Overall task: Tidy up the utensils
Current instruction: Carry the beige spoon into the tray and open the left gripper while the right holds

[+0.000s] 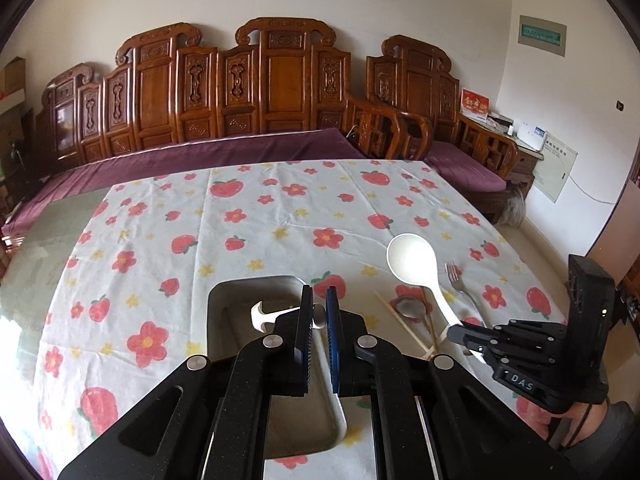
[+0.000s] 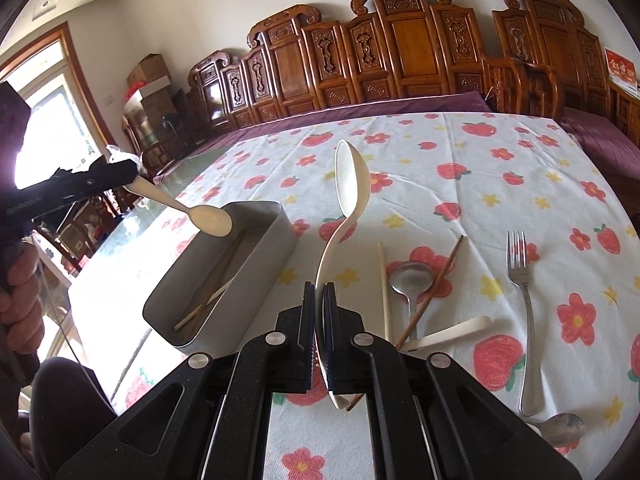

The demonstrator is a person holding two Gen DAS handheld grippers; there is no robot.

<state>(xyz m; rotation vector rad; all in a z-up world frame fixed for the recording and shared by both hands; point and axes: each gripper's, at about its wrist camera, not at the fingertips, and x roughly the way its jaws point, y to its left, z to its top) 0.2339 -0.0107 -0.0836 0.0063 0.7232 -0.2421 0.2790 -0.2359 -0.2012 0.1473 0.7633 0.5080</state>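
Both tongs are closed on cream spoons: left tongs (image 1: 319,312) hold a small spoon (image 2: 210,220) above the metal tray (image 2: 256,256); right tongs (image 2: 319,296) pinch the ladle (image 2: 350,184) over the desk (image 2: 500,184). Risk: the ladle's thin handle could pivot and slip. On the cloth: one fork (image 2: 524,312), two metal spoons, one more cream spoon, two chopsticks. In the tray: two chopsticks.

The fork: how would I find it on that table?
Start at the metal tray on the flowered tablecloth. Go right, past the chopsticks and metal spoon. The fork lies alone farthest right, the only thing with tines.
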